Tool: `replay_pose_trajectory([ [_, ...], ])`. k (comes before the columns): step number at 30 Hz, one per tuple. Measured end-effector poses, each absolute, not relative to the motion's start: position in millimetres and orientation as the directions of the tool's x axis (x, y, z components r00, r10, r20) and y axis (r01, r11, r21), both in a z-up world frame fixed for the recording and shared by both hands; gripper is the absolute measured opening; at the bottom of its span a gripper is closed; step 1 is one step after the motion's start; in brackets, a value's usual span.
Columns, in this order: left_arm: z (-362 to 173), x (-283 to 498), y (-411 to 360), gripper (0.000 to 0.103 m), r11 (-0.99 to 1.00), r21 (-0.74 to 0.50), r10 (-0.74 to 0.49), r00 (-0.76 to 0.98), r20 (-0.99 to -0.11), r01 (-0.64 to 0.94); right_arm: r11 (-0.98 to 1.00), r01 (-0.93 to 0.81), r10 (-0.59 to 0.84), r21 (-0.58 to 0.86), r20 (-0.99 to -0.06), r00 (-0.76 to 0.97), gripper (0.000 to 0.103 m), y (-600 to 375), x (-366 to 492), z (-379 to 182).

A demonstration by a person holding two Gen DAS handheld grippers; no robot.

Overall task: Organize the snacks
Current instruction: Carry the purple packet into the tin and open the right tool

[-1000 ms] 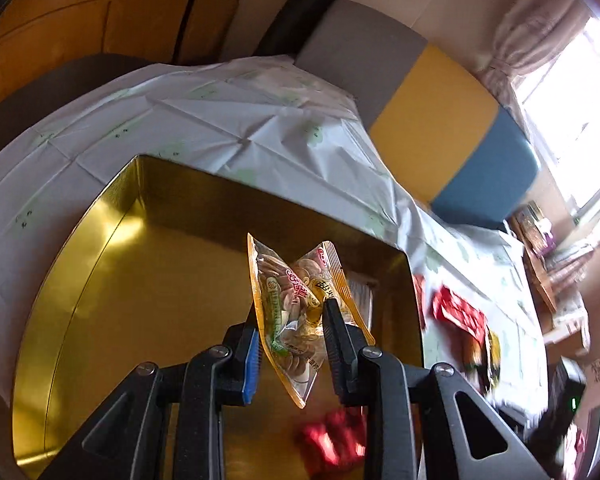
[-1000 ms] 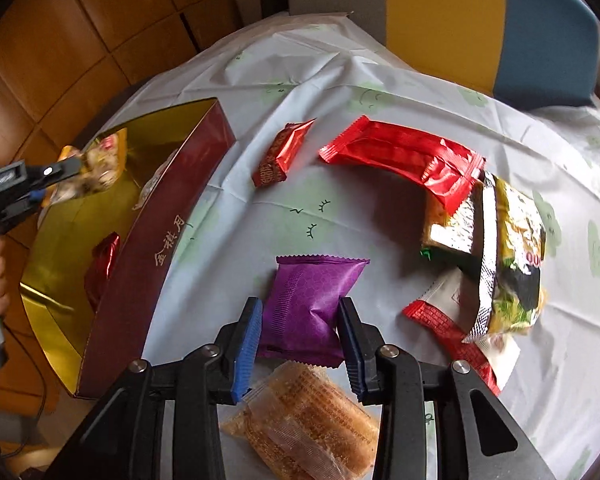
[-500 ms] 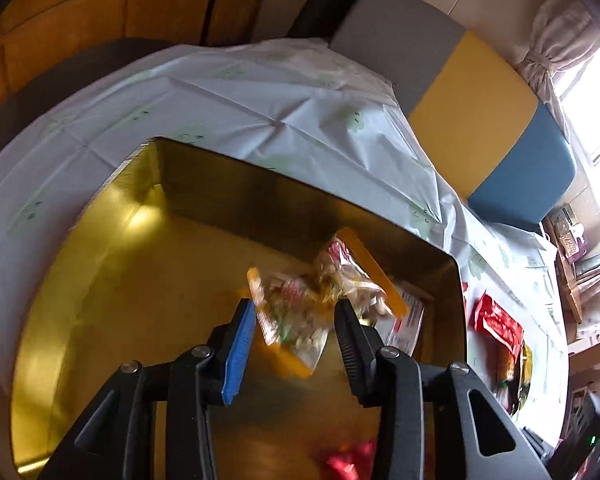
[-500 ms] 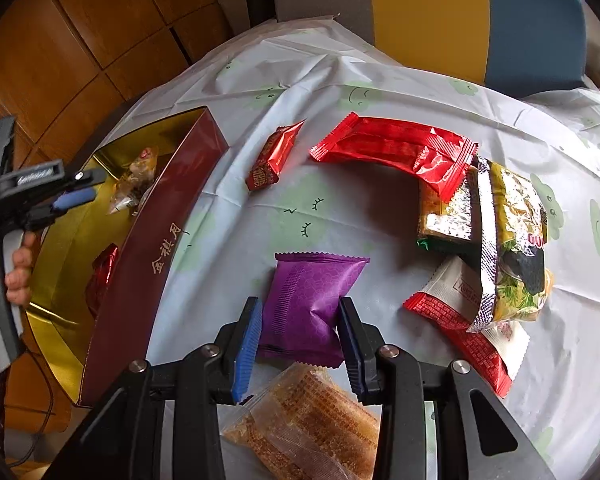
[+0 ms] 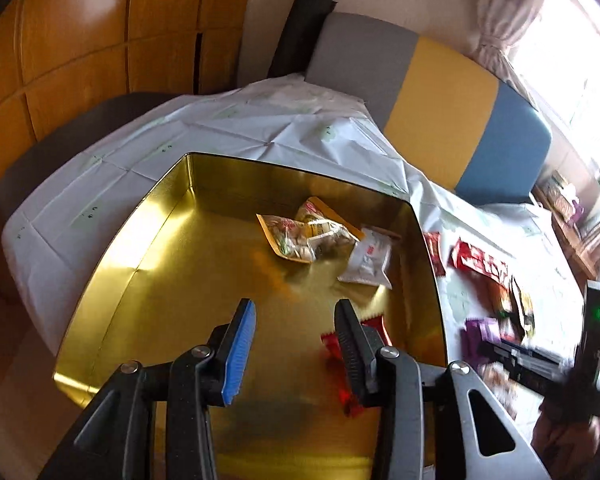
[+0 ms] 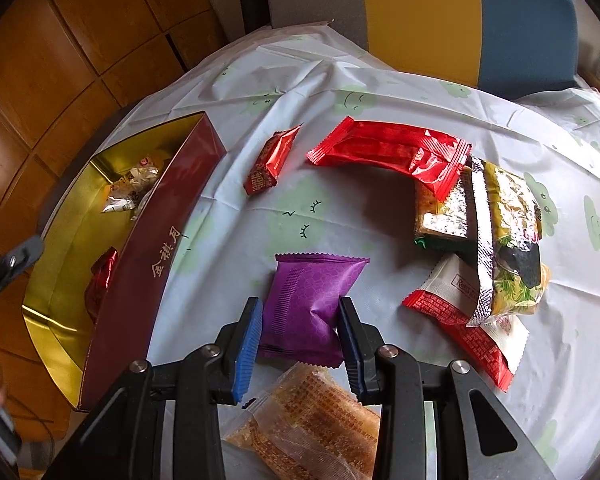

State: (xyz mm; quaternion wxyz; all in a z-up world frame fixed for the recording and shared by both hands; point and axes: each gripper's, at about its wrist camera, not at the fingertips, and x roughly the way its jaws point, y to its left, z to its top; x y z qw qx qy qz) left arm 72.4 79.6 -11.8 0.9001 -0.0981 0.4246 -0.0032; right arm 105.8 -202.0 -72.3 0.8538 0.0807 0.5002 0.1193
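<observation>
Gold lining shows across the open gift box (image 5: 148, 280), which sits at the table's left edge so snacks can be dropped in from above. A clear orange-edged snack bag (image 5: 300, 236) lies on the box floor at its far right, beside a white packet (image 5: 368, 260), with a red candy wrapper (image 5: 340, 360) nearer, partly behind the finger. The left gripper (image 5: 288, 348) hangs over the box with its jaws parted and nothing between them; they have just been opening.

On the pale tablecloth (image 6: 300, 72), the right gripper (image 6: 300, 344) has its jaws narrowly set around a purple packet (image 6: 308, 300), the pads against both sides, likely the next item for the box. A long red packet (image 6: 388, 152), a small red bar (image 6: 270, 164), an amber cracker pack (image 6: 312, 420) and a pile of foil bags (image 6: 500, 232) still wait outside it.
</observation>
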Motion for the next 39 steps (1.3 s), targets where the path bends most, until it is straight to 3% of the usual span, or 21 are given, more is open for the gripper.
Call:
replay_pose_trajectory([
  [8,-5.2,46.8,74.2,0.042,0.991,-0.121,-0.057,0.660,-0.749,-0.051,0.953,-0.130,0.301,0.273,-0.814,0.497,0.038,-192.8,100.2,-59.9],
  [27,-14.3,28.4,92.2,0.042,0.985,-0.152,-0.064,0.647,-0.760,-0.080,0.903,-0.314,0.424,0.292,-0.722,0.547,0.038,-134.8,72.0,2.6],
  [39,-19.5,22.2,119.8,0.042,0.970,-0.189,-0.046,0.647,-0.761,-0.152,0.880,-0.418,0.430,0.225,-0.751,0.502,0.039,-73.5,95.0,1.5],
])
